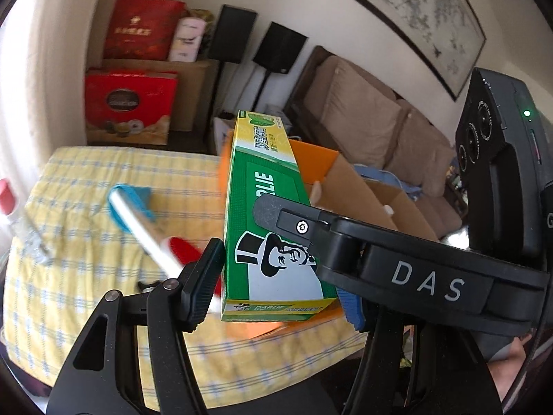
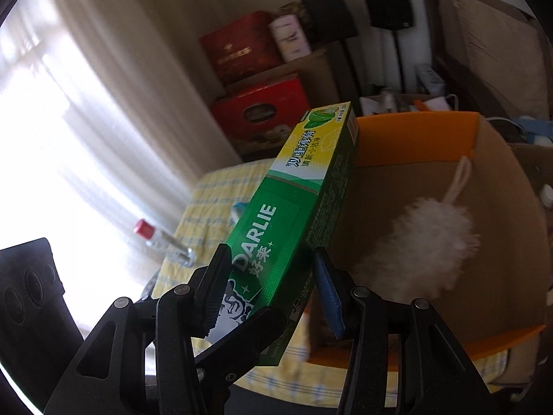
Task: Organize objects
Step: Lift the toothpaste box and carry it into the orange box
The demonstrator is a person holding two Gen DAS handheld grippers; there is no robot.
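Observation:
A green and yellow Darlie toothpaste box point(image 1: 262, 207) is held in the air above the table, pointing away from me. My left gripper point(image 1: 276, 297) is shut on its near end, black pad on the left side, blue pad on the right. The right gripper's finger point(image 1: 287, 214) lies across the box's top face there. In the right wrist view my right gripper point(image 2: 273, 294) is shut on the same toothpaste box point(image 2: 297, 190), one pad on each long side. Just right of it stands an open cardboard box point(image 2: 501, 180) with orange flaps, a fluffy white duster point(image 2: 425, 242) inside.
The table point(image 1: 86, 276) has a yellow checked cloth. On it lie a white stick with a blue end point(image 1: 138, 218) and a clear bottle with a red cap point(image 2: 145, 230). Red gift boxes point(image 1: 128, 103), two black speakers and a brown sofa point(image 1: 363, 114) stand behind.

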